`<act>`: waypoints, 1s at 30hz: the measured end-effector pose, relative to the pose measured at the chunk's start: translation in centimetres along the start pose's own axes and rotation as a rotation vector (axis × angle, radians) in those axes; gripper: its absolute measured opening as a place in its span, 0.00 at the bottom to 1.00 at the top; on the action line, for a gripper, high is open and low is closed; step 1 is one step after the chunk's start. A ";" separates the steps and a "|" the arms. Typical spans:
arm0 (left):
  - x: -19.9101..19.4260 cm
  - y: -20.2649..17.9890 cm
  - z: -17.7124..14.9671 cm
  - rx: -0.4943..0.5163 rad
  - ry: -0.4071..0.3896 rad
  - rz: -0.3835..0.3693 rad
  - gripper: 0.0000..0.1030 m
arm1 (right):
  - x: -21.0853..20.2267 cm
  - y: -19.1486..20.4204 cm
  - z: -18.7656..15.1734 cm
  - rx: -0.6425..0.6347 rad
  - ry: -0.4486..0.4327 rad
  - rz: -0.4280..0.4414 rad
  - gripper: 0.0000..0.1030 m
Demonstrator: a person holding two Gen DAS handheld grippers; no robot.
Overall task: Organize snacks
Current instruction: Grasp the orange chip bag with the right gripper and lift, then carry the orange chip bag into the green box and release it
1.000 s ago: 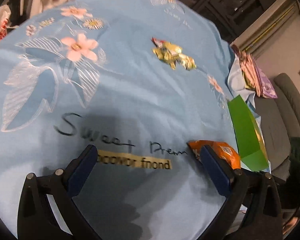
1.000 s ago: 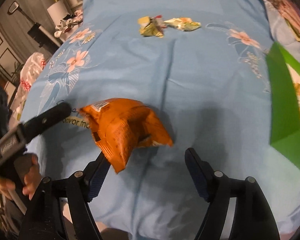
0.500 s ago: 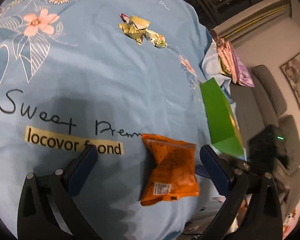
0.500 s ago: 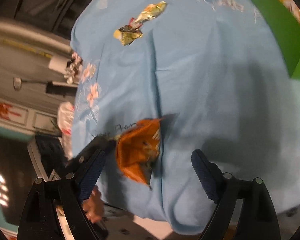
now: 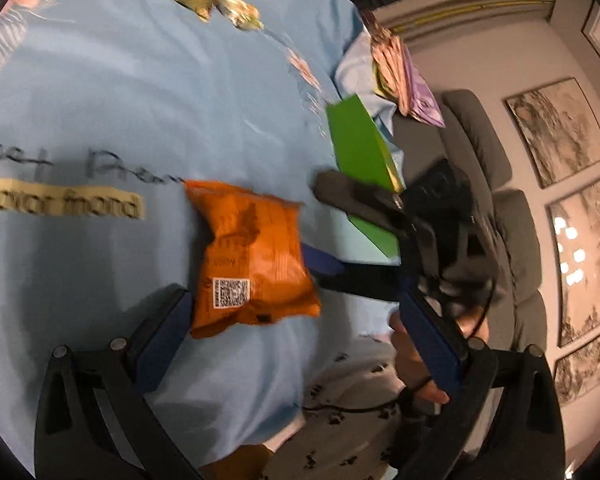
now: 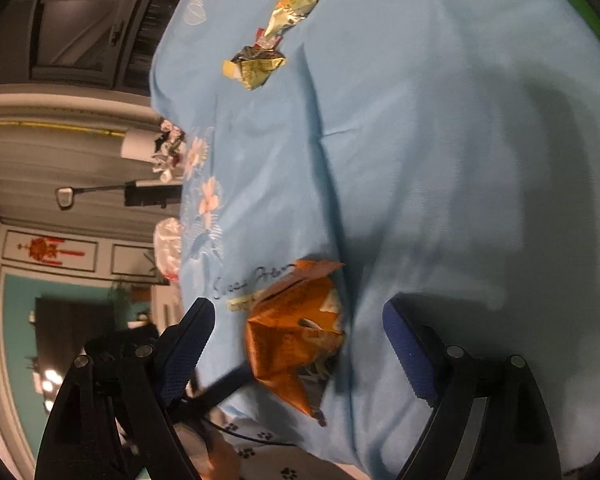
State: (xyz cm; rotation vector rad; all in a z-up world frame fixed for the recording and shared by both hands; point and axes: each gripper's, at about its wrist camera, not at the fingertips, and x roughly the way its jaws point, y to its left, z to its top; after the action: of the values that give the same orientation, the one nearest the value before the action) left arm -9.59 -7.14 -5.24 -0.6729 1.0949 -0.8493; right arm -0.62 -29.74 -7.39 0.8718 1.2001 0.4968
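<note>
Grey sofa (image 5: 496,184) against a pale wall, framed ink landscapes (image 5: 556,132) hung above. Opposite: teal wall (image 6: 18,320), white panelling with a red knot ornament (image 6: 44,249), dark cabinets (image 6: 80,36), ceiling spotlights.

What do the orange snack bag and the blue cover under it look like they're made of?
Orange snack bag: probably plastic film, slightly glossy, judging by its creases, crimped edge and printed QR label. Blue cover: looks like woven fabric, matte, with soft wrinkles and printed flowers.

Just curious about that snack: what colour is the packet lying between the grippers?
Orange, with a white code label near one end. The packet shows best in the left wrist view.
</note>
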 end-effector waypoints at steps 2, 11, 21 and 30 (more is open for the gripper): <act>0.2 0.0 -0.1 0.010 0.007 0.005 0.98 | 0.4 0.1 0.1 -0.013 0.015 0.008 0.81; -0.9 2.7 0.5 -0.088 -0.064 0.026 0.53 | 0.6 -0.3 0.3 -0.025 0.011 -0.009 0.68; -0.2 1.9 0.2 -0.027 -0.058 0.051 0.52 | 1.4 0.2 -0.4 -0.074 0.001 -0.039 0.53; 0.0 1.6 0.0 -0.028 -0.058 0.071 0.45 | 1.3 0.4 -0.7 -0.097 -0.024 -0.051 0.50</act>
State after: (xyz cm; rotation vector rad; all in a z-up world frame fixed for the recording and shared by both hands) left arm -9.19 -6.35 -6.55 -0.6740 1.0740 -0.7512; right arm -0.85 -28.31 -7.87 0.7613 1.1642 0.4979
